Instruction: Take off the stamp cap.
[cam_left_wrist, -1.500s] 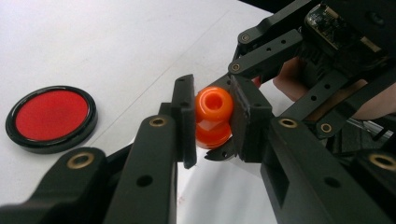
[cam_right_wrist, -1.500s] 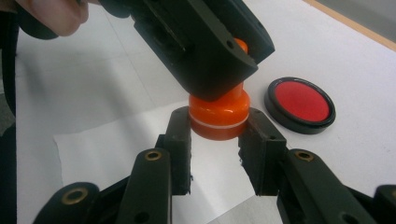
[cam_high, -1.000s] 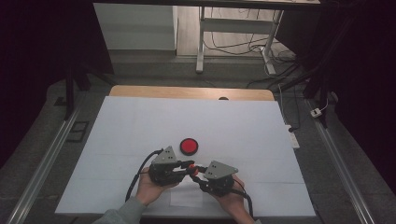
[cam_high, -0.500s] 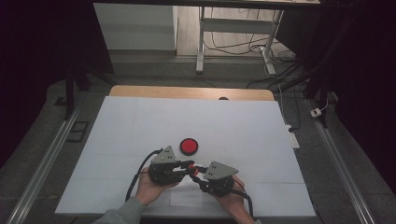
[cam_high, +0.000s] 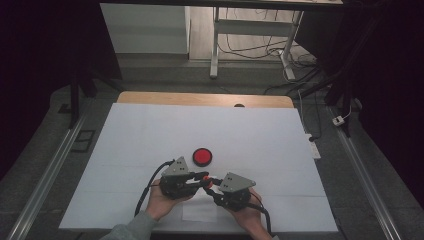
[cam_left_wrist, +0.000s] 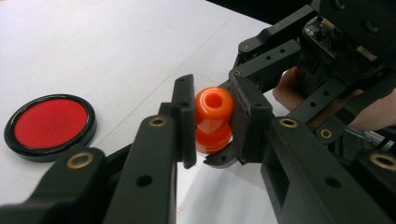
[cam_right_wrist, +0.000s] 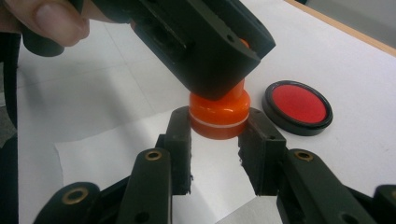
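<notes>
You work at a table (cam_high: 150, 125) covered with a white sheet, and your two hands come in at its near edge. A smaller piece of white paper (cam_right_wrist: 88, 154) lies on the sheet under the grippers.

Your left gripper (cam_high: 200, 177) points toward the right one, and your right gripper (cam_high: 212, 187) points toward the left one, so the tips meet between your hands. Both are closed on the same thing: a small orange plastic piece (cam_left_wrist: 213, 119).

In the left gripper view, the jaws of the left gripper (cam_left_wrist: 212, 121) press on the upper narrow part of the orange piece, which has a round hole at its end. In the right gripper view, the jaws of the right gripper (cam_right_wrist: 217, 128) hold the wider lower part of the orange piece (cam_right_wrist: 218, 114), which has a thin pale line around it. The piece is held above the paper, not resting on it.

A red disc with a black rim (cam_high: 202, 156) lies flat on the sheet just beyond the grippers, apart from them.
</notes>
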